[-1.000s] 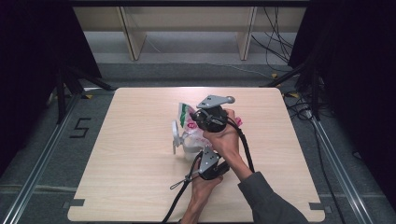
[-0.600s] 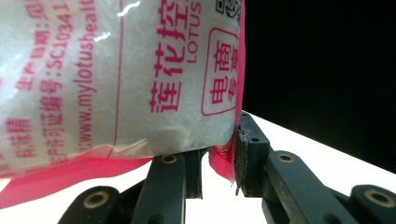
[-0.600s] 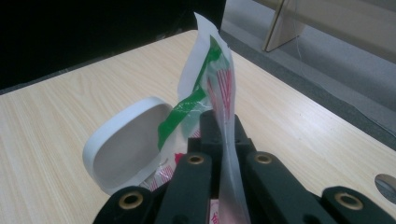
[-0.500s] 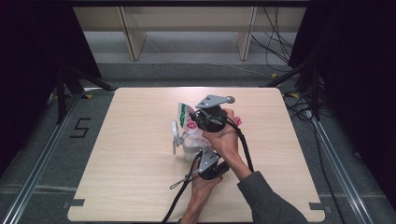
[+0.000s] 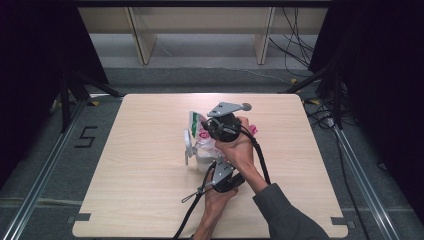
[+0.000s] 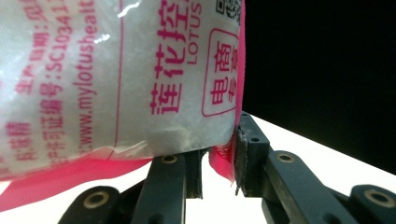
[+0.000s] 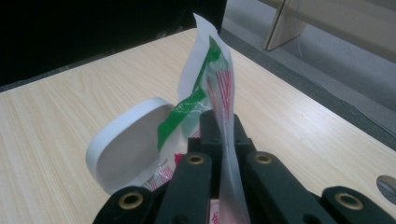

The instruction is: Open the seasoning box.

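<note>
A clear plastic bag (image 5: 201, 142) of white granules with pink print stands lifted over the wooden table (image 5: 140, 200). My right gripper (image 5: 201, 126) is shut on the bag's flat green-and-red top edge (image 7: 210, 70), and the film runs up between its jaws (image 7: 219, 122). From below, my left gripper (image 5: 212, 164) is shut on the bag; its pink bottom seam (image 6: 223, 161) sits between the jaws and the full bag (image 6: 116, 70) bulges over them. A white round container (image 5: 188, 145) leans on its edge right beside the bag, its rim (image 7: 123, 149) just past the right gripper's jaws.
The bag and grippers are near the table's middle, with bare wood on all sides. Cables (image 5: 192, 220) trail from the grippers toward the front edge. Beyond the far edge are a grey floor, shelf legs (image 5: 140, 45) and black stands.
</note>
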A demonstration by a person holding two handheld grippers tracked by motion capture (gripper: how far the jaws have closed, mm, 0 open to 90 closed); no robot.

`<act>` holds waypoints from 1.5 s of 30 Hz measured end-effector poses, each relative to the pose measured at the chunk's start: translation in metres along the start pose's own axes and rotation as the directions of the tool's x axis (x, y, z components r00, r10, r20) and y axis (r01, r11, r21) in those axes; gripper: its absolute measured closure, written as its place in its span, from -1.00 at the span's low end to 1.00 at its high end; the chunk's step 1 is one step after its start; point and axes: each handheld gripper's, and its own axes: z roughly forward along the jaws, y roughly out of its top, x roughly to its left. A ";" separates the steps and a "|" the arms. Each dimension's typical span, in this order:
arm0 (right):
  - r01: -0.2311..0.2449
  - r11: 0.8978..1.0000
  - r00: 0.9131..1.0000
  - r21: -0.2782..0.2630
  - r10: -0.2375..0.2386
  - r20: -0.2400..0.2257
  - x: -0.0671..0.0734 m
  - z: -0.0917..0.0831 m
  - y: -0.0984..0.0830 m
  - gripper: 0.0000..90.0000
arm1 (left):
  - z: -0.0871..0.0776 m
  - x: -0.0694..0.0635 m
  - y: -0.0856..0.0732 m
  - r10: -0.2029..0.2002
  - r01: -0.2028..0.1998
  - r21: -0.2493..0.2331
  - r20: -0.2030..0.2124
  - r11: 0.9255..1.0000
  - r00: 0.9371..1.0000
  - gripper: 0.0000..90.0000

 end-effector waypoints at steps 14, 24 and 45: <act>0.010 1.000 1.000 0.000 -0.010 -0.011 0.002 0.000 0.002 1.00 | 0.000 0.000 0.000 0.002 -0.002 -0.017 -0.005 1.000 1.000 0.66; 0.020 1.000 1.000 -0.005 -0.020 -0.014 0.003 0.000 0.002 1.00 | -0.003 -0.001 0.002 0.003 -0.003 -0.006 -0.018 1.000 1.000 0.66; 0.020 1.000 1.000 -0.005 -0.020 -0.017 0.003 0.002 0.003 1.00 | -0.001 0.000 0.001 -0.003 0.003 -0.017 0.000 1.000 1.000 0.66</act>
